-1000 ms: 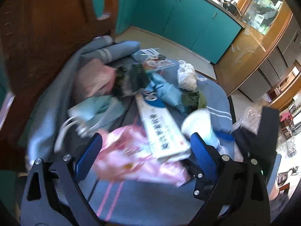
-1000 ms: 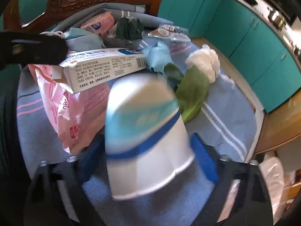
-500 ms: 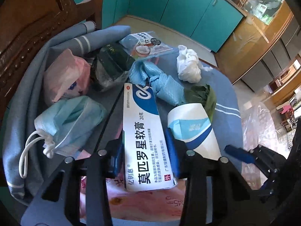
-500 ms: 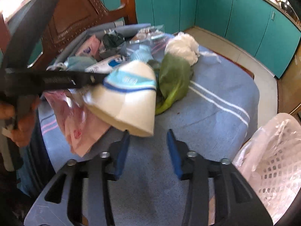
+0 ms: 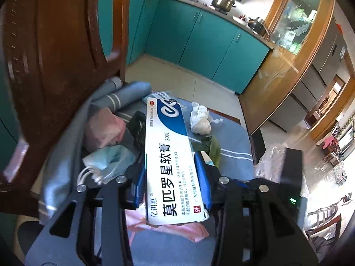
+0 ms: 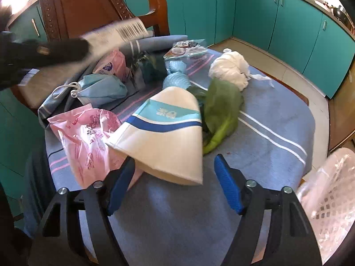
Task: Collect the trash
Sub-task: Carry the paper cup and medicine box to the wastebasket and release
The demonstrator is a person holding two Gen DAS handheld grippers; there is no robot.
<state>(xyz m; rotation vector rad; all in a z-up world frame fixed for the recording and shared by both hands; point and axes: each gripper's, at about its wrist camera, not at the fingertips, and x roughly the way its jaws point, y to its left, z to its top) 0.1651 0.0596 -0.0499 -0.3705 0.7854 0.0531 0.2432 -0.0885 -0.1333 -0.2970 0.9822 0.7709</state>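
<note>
My left gripper (image 5: pixel 174 180) is shut on a white and blue ointment box (image 5: pixel 168 155) and holds it lifted above the table; the box also shows blurred in the right wrist view (image 6: pixel 117 33). My right gripper (image 6: pixel 174 184) is open, its fingers on either side of the wide end of a flattened white paper cup (image 6: pixel 164 133) with blue bands, lying on the blue striped tablecloth (image 6: pixel 266 115). Other trash lies around: a pink plastic bag (image 6: pixel 86 137), a blue face mask (image 6: pixel 102 86), a green leaf (image 6: pixel 221 108), a white tissue wad (image 6: pixel 230 68).
A white basket lined with clear plastic (image 6: pixel 328 201) stands at the table's right edge. A carved wooden chair (image 5: pixel 55 44) stands behind the table. A pink tissue pack (image 6: pixel 112 64), a dark wrapper (image 6: pixel 150 66) and a clear packet (image 6: pixel 188 47) lie at the back. Teal cabinets (image 6: pixel 288 17) line the wall.
My left gripper closed on the ointment box and lifted it off the table. My right gripper pulled back, shut briefly, then opened again around the cup's wide end.
</note>
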